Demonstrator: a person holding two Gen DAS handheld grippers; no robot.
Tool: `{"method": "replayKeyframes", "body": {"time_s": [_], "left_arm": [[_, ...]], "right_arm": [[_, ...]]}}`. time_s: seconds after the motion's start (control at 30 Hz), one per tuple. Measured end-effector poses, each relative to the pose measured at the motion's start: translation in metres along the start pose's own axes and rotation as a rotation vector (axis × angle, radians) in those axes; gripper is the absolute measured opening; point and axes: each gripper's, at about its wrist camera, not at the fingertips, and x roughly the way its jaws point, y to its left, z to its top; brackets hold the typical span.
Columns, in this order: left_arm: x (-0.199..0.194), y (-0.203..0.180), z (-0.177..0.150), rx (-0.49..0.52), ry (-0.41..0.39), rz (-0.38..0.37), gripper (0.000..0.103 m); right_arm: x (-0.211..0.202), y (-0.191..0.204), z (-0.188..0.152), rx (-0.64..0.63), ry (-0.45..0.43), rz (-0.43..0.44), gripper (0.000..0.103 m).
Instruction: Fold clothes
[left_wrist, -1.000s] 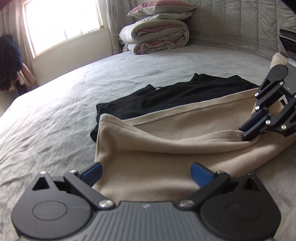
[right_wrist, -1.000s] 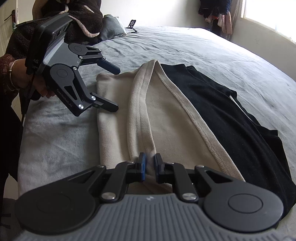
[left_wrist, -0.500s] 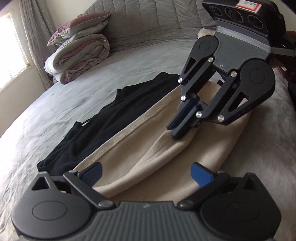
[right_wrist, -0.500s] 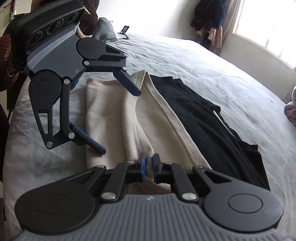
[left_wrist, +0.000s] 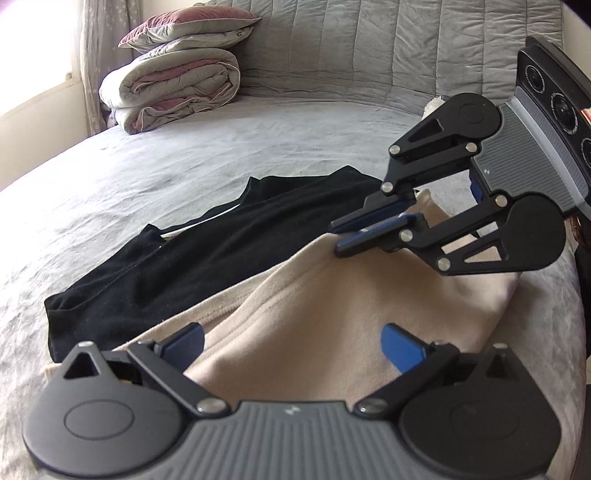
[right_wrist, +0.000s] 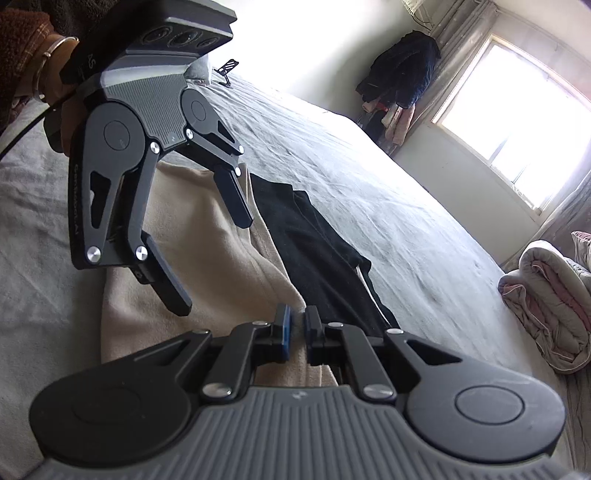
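Change since earlier frame: left gripper (right_wrist: 216, 260) has swung in over the beige garment (left_wrist: 332, 325) towards the right gripper (left_wrist: 340, 238); the right one has kept its pinch and rolled at the wrist, lifting the hem into a ridge.
Left tongs: spread wide, nothing between them, hovering over the beige cloth near the person's end of it.
Right tongs: drawn together, clamped on a fold of the beige garment's edge.
Beige garment, place: on the grey bed cover (left_wrist: 184, 166), near its edge, long axis along the black garment (left_wrist: 207, 251), which it touches and partly overlaps.
Black garment, place: flat on the cover, on the far side of the beige one; untouched.
Handling, judged: fleece-like, soft, light and limp; it will sag and drag between two holds, and it creases wherever pinched. Not fragile, not slippery.
Where to take hold, judged: the stitched hem band (right_wrist: 264, 240), which is thicker and gives the pads something to bite; left tongs should take the same edge well apart from the right.
Risk, judged: catching the black garment with the lower pad where the two overlap.
Surroundings: folded quilts (left_wrist: 170, 88) at the head of the bed; window (right_wrist: 517, 125) beyond.
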Motion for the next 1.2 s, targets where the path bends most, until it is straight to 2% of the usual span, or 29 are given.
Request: {"method": "replayKeyframes", "body": {"time_s": [0.13, 0.2, 0.23, 0.3, 0.47, 0.53, 0.6, 0.7, 0.83, 0.93, 1.03, 1.1, 1.17, 1.2], "left_arm": [[0.006, 0.008, -0.007, -0.053, 0.043, 0.02, 0.102], [0.008, 0.015, -0.012, -0.089, 0.051, 0.047, 0.102], [0.007, 0.018, -0.014, -0.11, 0.045, 0.055, 0.102], [0.004, 0.023, -0.018, -0.144, 0.027, 0.071, 0.102], [-0.012, 0.027, -0.019, -0.193, -0.048, 0.119, 0.102], [-0.015, 0.029, -0.017, -0.234, -0.086, 0.131, 0.102], [-0.014, 0.031, -0.016, -0.265, -0.108, 0.131, 0.102], [-0.008, 0.029, -0.012, -0.309, -0.12, 0.106, 0.102], [0.003, 0.022, -0.008, -0.324, -0.099, 0.108, 0.102], [0.012, 0.025, -0.01, -0.354, -0.044, 0.202, 0.102], [0.012, 0.033, -0.018, -0.386, -0.014, 0.28, 0.102], [0.009, 0.039, -0.022, -0.416, -0.01, 0.329, 0.102], [0.003, 0.047, -0.028, -0.465, -0.017, 0.353, 0.1], [0.001, 0.05, -0.031, -0.484, -0.021, 0.361, 0.1]], "right_arm": [[0.014, -0.008, -0.011, 0.073, 0.062, 0.051, 0.011], [0.015, -0.014, -0.015, 0.123, 0.076, 0.061, 0.019], [0.012, -0.018, -0.015, 0.148, 0.074, 0.051, 0.031], [0.005, -0.027, -0.016, 0.213, 0.06, 0.036, 0.034], [-0.03, -0.082, -0.027, 0.609, -0.079, 0.088, 0.035], [-0.042, -0.097, -0.037, 0.753, -0.128, 0.146, 0.035], [-0.046, -0.099, -0.038, 0.844, -0.15, 0.208, 0.035], [-0.04, -0.083, -0.035, 0.874, -0.12, 0.299, 0.035], [-0.029, -0.053, -0.035, 0.838, -0.037, 0.374, 0.035], [-0.025, -0.044, -0.038, 0.819, 0.02, 0.341, 0.035], [-0.03, -0.049, -0.053, 0.839, 0.047, 0.267, 0.034], [-0.036, -0.054, -0.061, 0.856, 0.041, 0.236, 0.031], [-0.043, -0.059, -0.069, 0.851, 0.052, 0.155, 0.034], [-0.045, -0.065, -0.076, 0.876, 0.052, 0.156, 0.034]]}}
